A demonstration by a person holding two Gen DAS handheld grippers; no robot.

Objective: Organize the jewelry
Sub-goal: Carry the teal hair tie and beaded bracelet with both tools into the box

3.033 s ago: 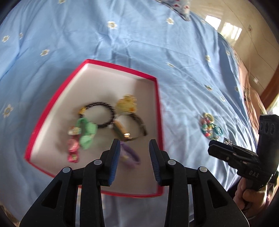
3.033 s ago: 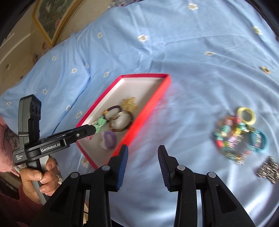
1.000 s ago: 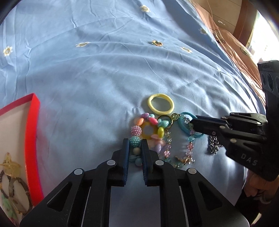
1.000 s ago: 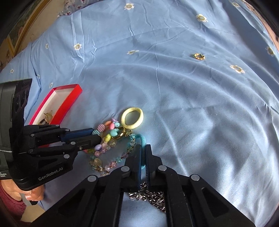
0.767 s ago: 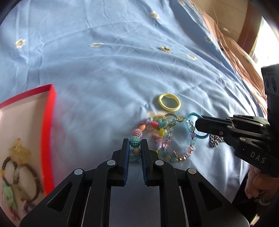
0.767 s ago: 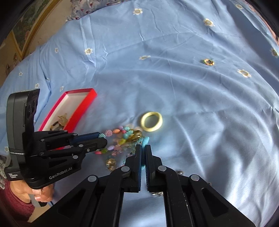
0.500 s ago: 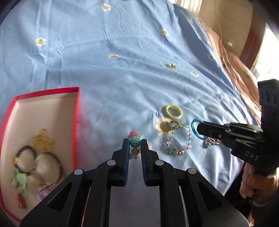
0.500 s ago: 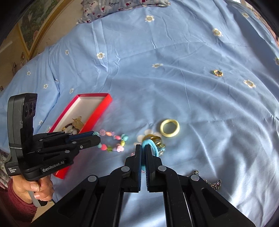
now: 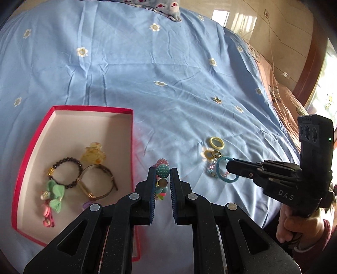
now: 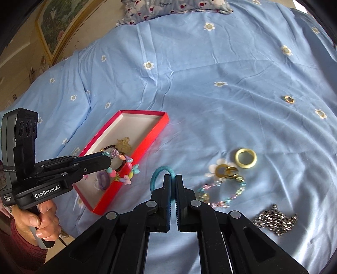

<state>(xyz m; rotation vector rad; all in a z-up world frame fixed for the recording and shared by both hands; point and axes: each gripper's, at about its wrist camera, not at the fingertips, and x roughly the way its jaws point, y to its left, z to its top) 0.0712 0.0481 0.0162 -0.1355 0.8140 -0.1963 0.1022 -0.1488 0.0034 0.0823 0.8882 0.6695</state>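
My left gripper [image 9: 162,176] is shut on a colourful bead bracelet [image 9: 162,171], which hangs in the air just right of the red box [image 9: 131,147]; the bead bracelet [image 10: 123,166] dangles over the red box's [image 10: 147,145] near wall in the right wrist view. My right gripper [image 10: 173,185] is shut on a teal hair tie [image 10: 157,173], lifted off the sheet. In the left wrist view that teal hair tie [image 9: 221,171] hangs from the right gripper [image 9: 228,166]. The box holds a dark bead bracelet [image 9: 65,172], a gold bangle [image 9: 98,183], a yellow clip [image 9: 93,156] and a green flower piece [image 9: 55,195].
On the blue flowered sheet [image 10: 210,73] lie a yellow hair ring [image 10: 246,158], gold rings [image 10: 226,171], a pastel bead chain [image 10: 223,194], a silver chain [image 10: 276,219] and a small gold ring [image 10: 288,99]. A patterned pillow [image 10: 174,8] lies at the far edge.
Both grippers rose from the jewelry pile and moved left toward the red box, the left carrying the bead bracelet, the right the teal hair tie. The box has come back into full view.
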